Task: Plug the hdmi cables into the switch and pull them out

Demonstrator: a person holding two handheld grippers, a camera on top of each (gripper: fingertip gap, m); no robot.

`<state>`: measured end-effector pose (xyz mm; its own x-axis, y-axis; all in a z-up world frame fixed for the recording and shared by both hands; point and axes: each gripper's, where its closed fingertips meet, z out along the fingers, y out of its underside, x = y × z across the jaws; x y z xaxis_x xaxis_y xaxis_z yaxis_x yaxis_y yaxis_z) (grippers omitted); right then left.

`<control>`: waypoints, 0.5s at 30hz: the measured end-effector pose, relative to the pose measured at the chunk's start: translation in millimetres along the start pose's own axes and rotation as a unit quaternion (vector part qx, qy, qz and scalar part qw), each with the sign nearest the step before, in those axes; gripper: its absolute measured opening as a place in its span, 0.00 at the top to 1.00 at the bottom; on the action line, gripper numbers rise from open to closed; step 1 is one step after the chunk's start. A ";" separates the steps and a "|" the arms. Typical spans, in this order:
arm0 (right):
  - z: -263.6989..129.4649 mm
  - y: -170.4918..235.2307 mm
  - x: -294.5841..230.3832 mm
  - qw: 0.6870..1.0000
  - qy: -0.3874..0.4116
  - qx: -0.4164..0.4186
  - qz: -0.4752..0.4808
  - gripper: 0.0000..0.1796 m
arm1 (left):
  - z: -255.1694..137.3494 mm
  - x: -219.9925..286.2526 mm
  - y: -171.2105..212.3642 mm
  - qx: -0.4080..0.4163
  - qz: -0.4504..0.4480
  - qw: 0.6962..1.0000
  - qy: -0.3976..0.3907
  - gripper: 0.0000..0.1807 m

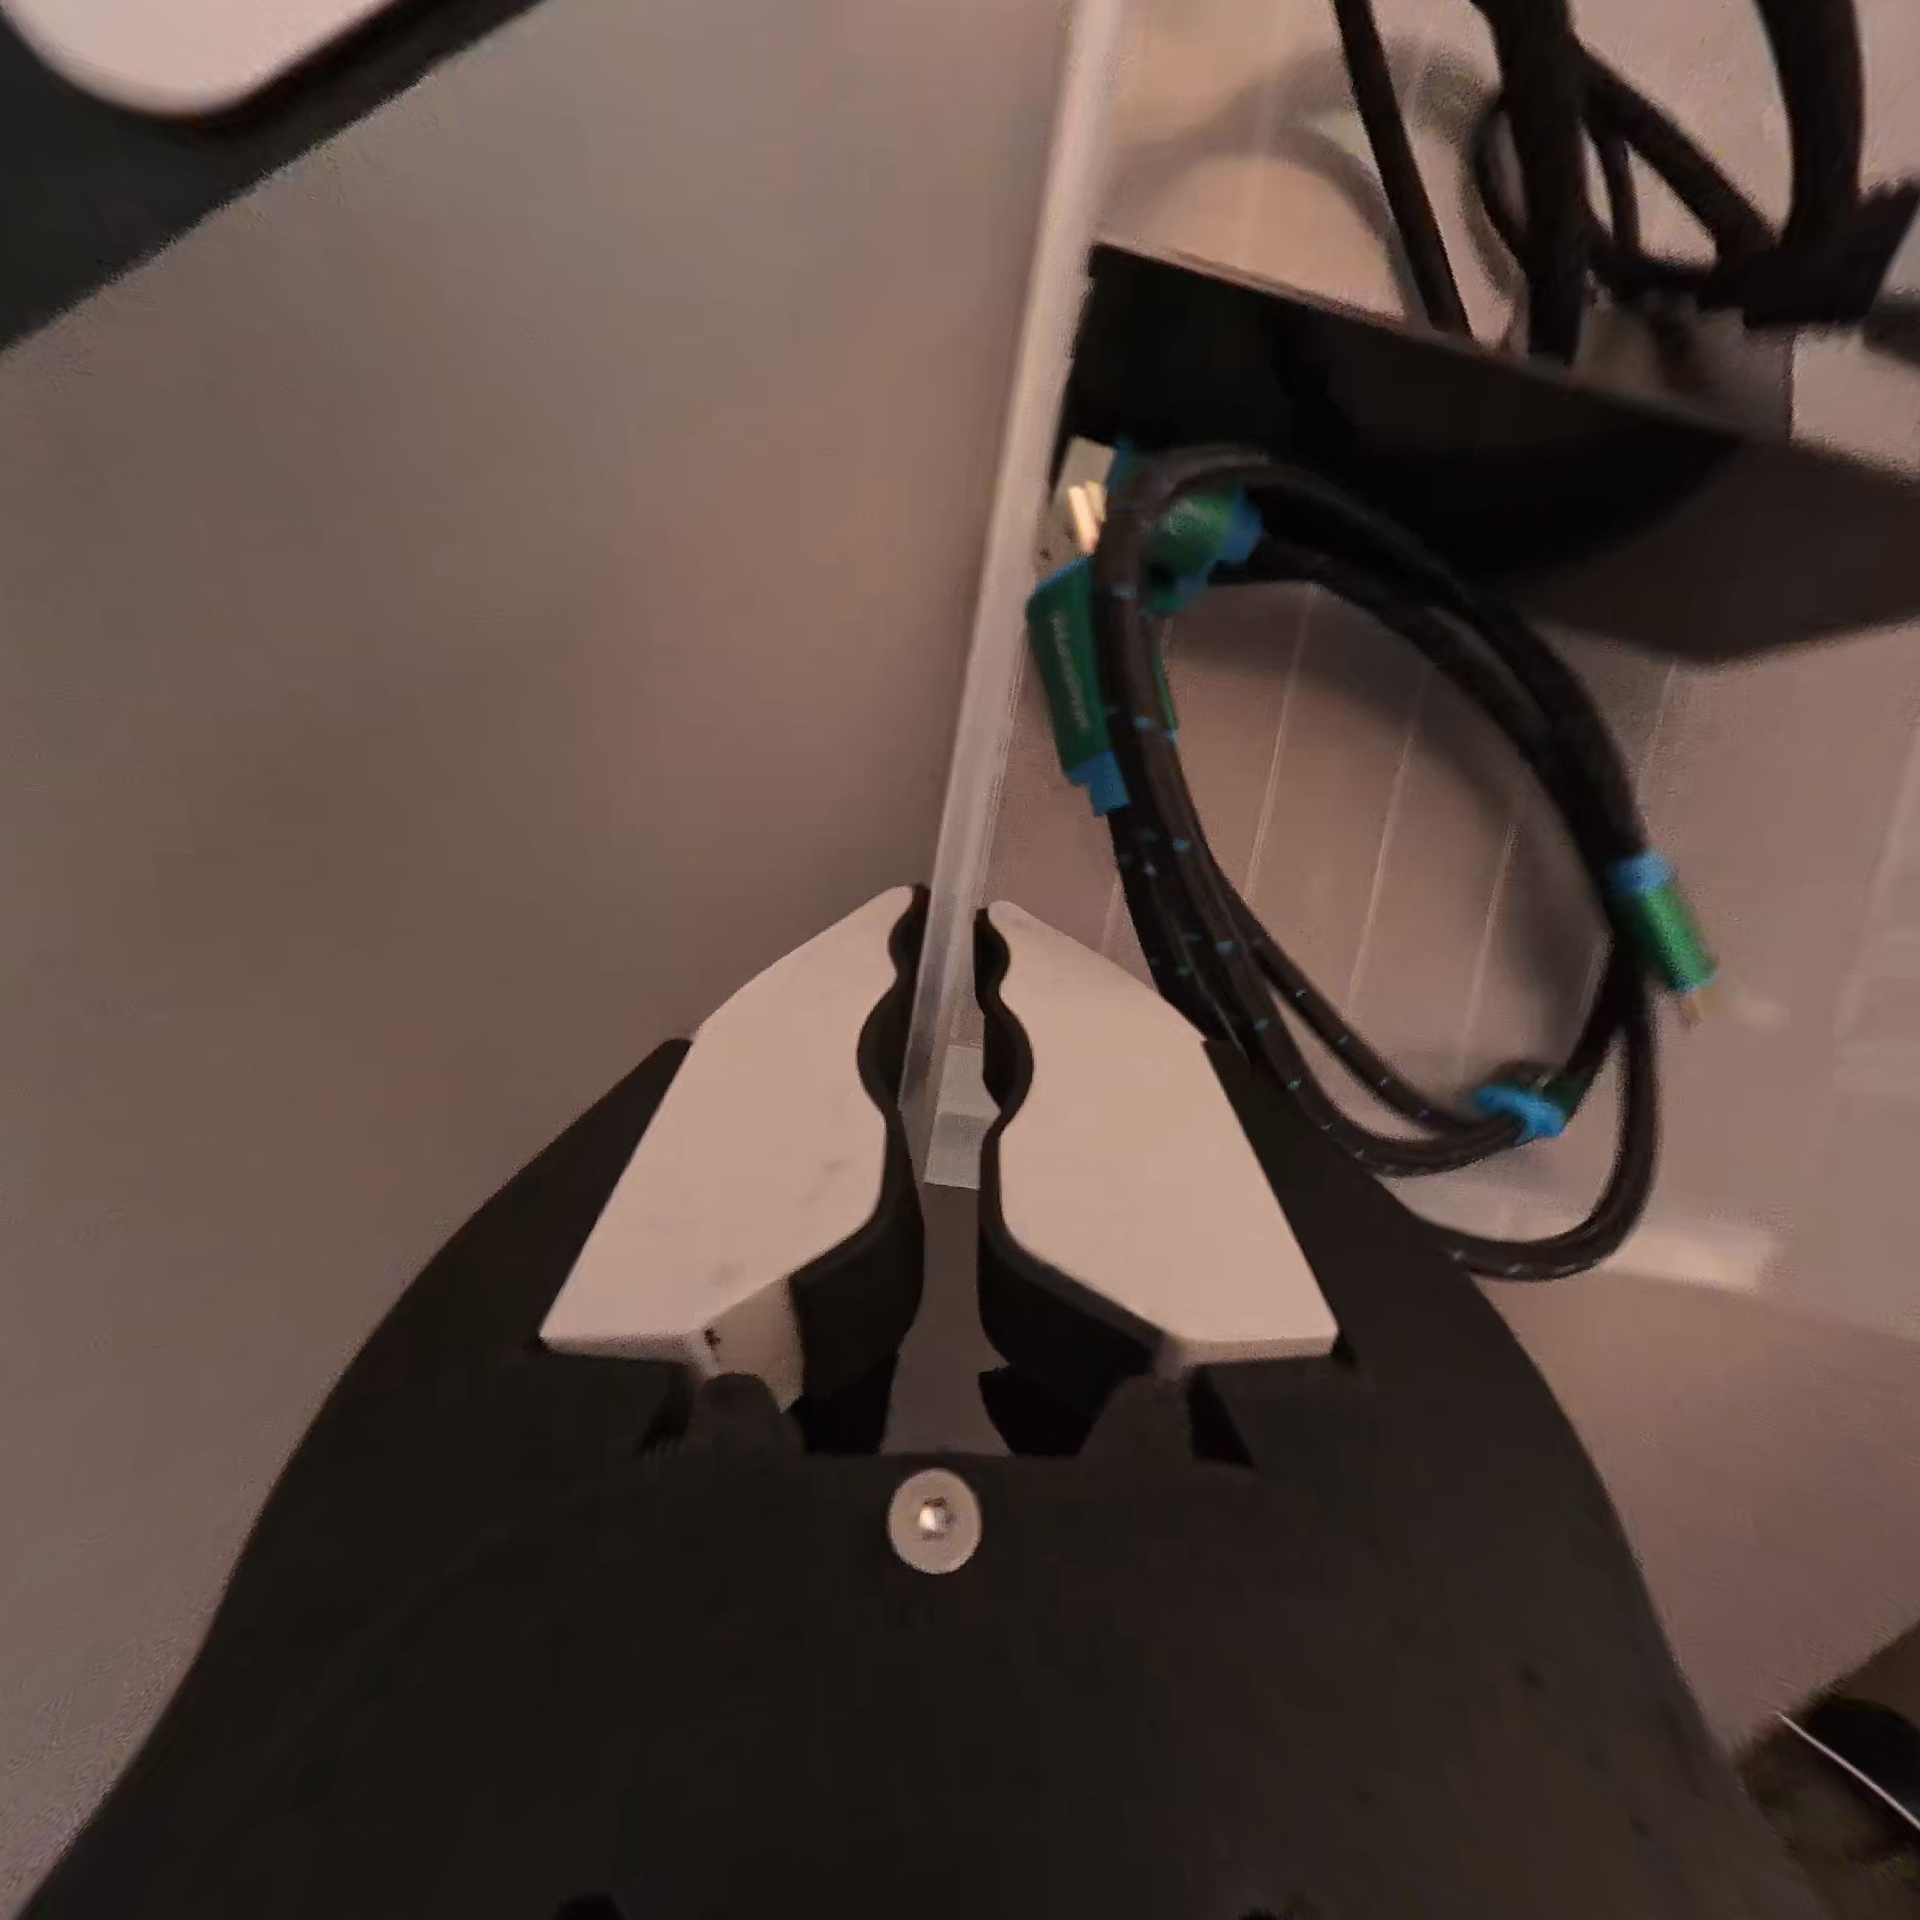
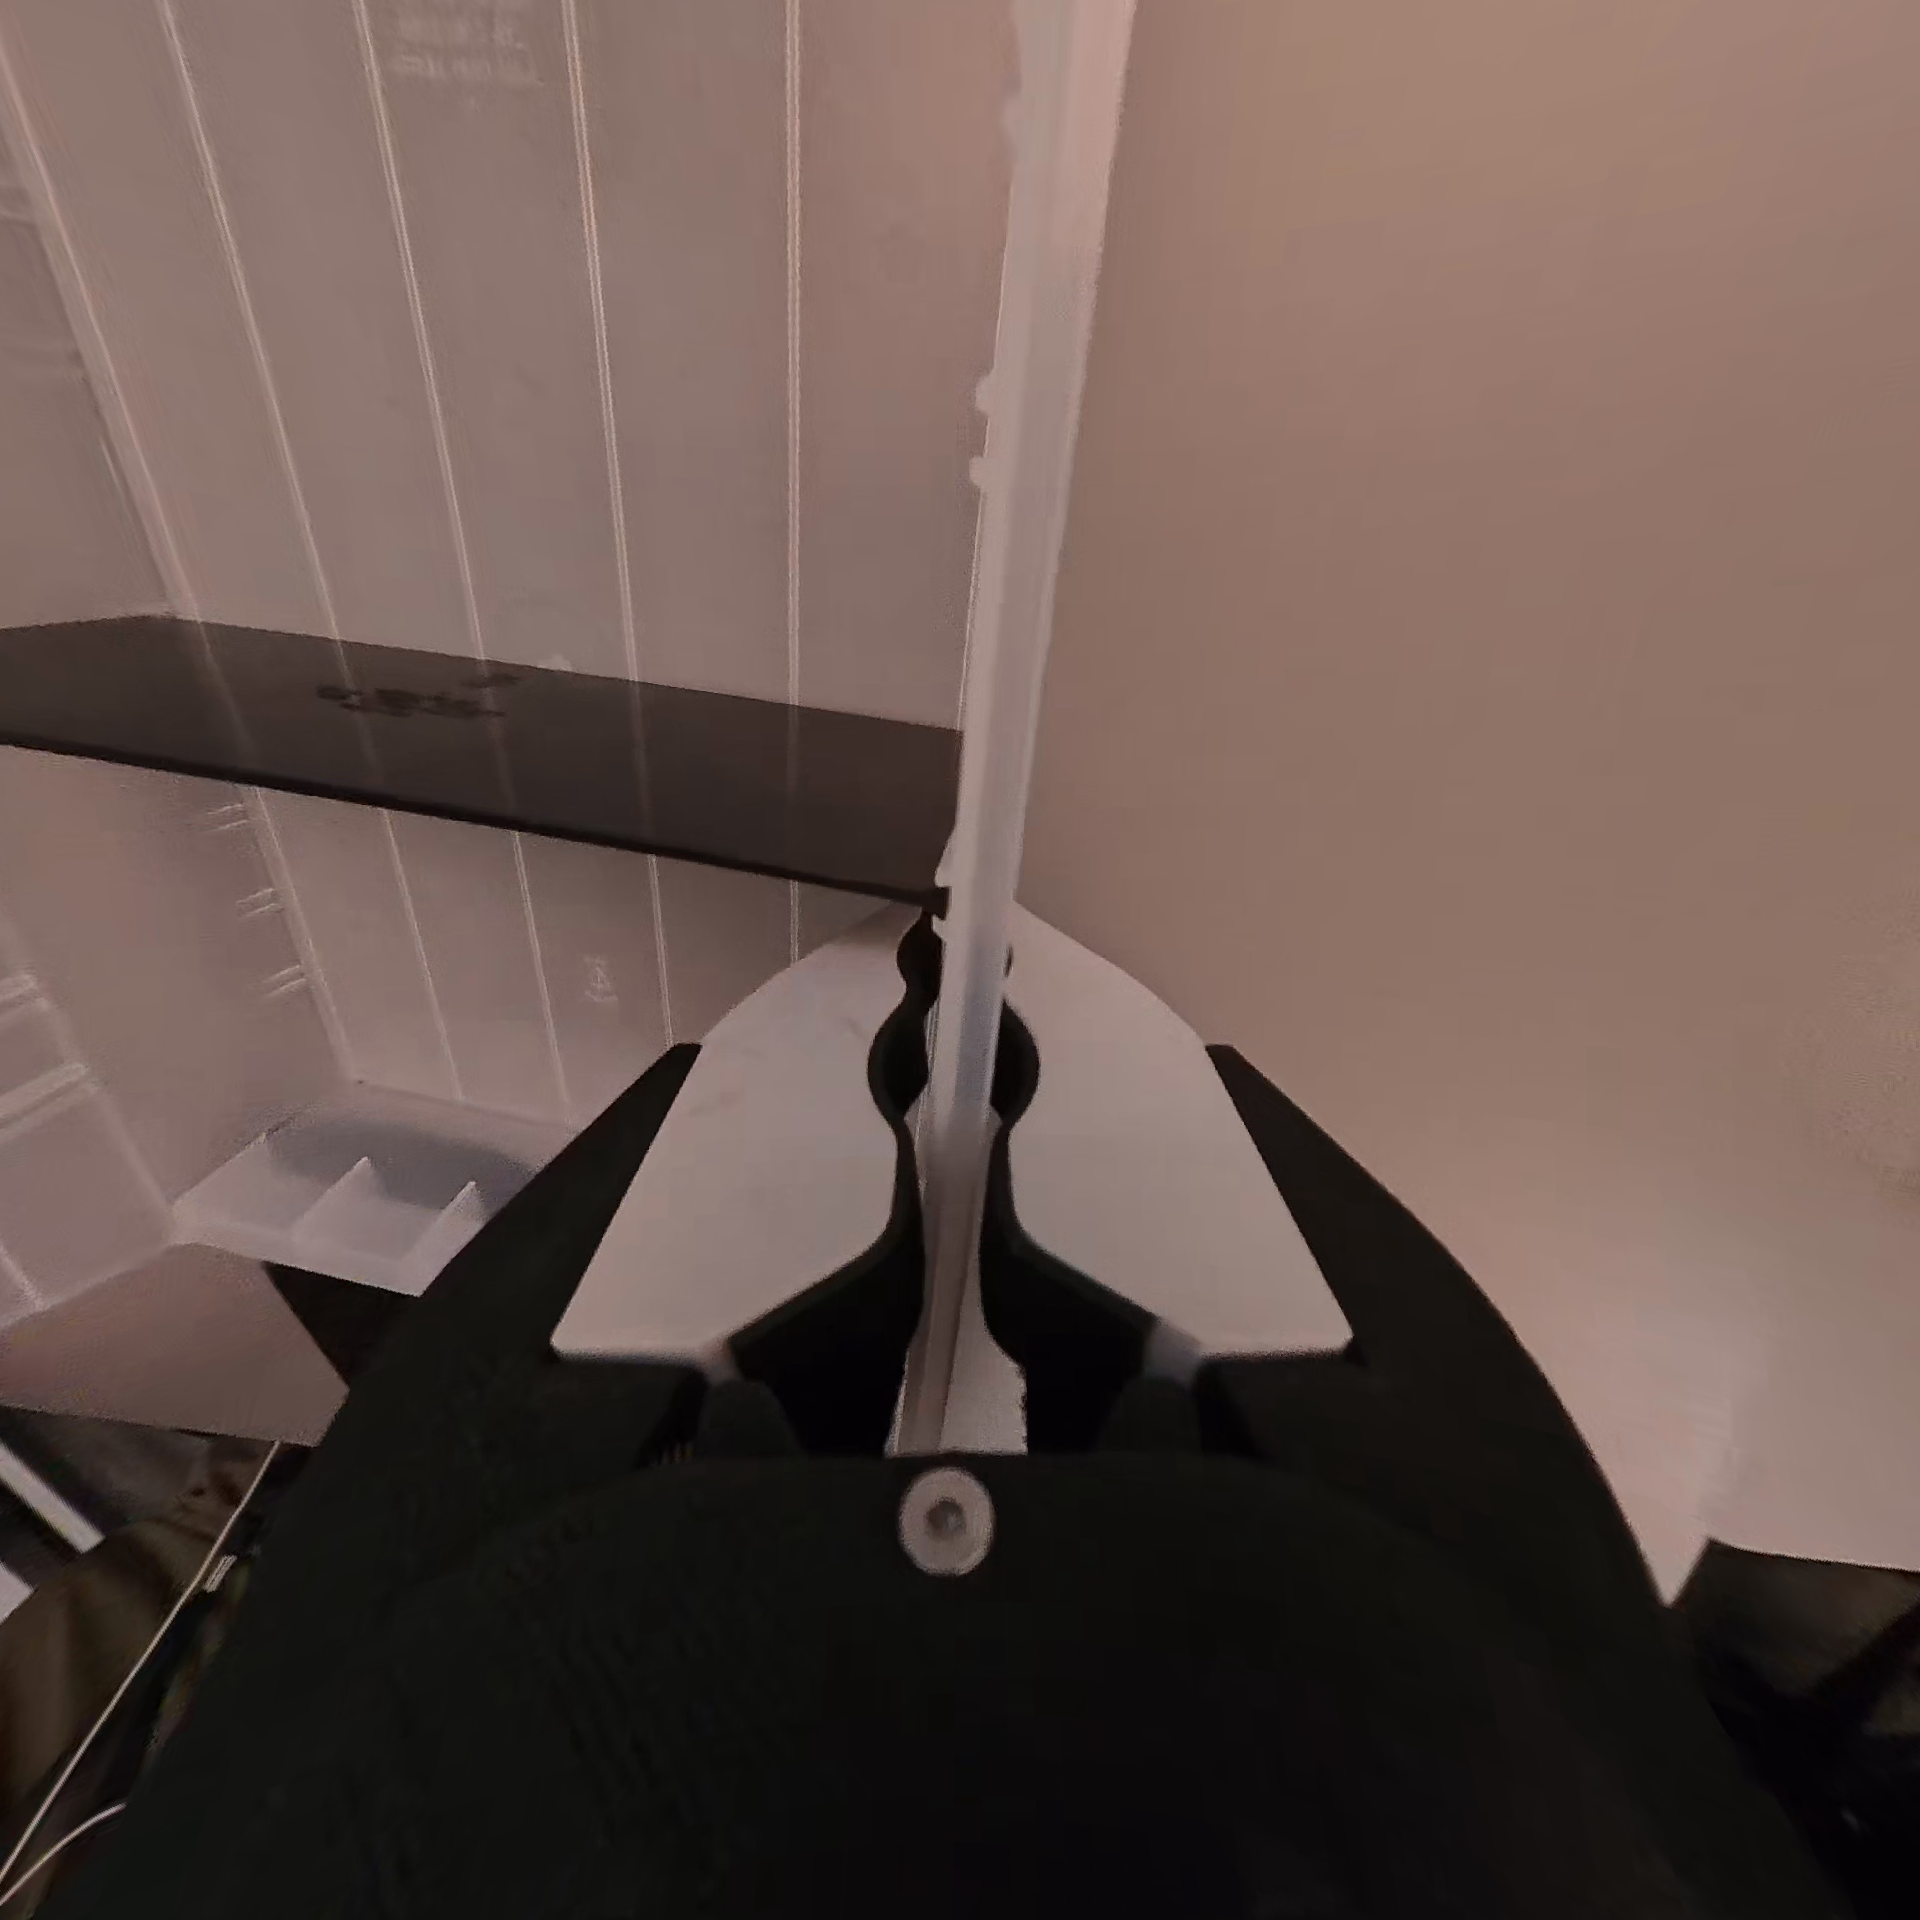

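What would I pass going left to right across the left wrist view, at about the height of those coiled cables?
Pale table surface → rim of the clear plastic box → coiled black HDMI cables with green plugs.

Clear ribbed plastic bin [image 2: 520,416] on a pale tabletop [image 1: 520,623].

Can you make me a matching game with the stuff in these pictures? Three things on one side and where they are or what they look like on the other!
Things:
1. left gripper
2. HDMI cables
3. black box

Descriptions:
A. coiled up, black with green and blue ends
B. jaws closed on the clear bin's thin wall
C. dark and flat, lying inside the bin above the coil

Pairs: 1-B, 2-A, 3-C
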<state>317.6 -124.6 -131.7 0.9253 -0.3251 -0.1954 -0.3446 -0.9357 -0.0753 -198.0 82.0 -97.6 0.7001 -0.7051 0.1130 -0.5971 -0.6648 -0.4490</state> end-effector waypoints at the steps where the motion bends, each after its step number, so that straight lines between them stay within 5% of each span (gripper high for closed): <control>1: 1.9 -1.8 -9.5 1.000 -0.002 -0.002 -0.006 0.96 | -7.2 -15.0 8.0 -0.003 -0.024 1.000 0.007 0.96; 8: 11.9 -13.9 -57.4 0.999 0.004 -0.012 -0.041 0.97 | -68.2 -125.0 82.0 0.023 -0.173 0.983 -0.053 0.94; 15: 15.9 -27.8 -74.1 1.000 0.005 -0.004 -0.020 0.97 | -114.6 -175.8 159.1 0.074 -0.316 0.944 -0.058 0.96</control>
<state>256.2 -72.3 -130.7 0.9398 -0.2885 -0.1833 -0.3060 -0.9491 -0.0751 -461.0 71.8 -87.3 0.9415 -0.1416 0.3058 0.0093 -0.8962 -0.4436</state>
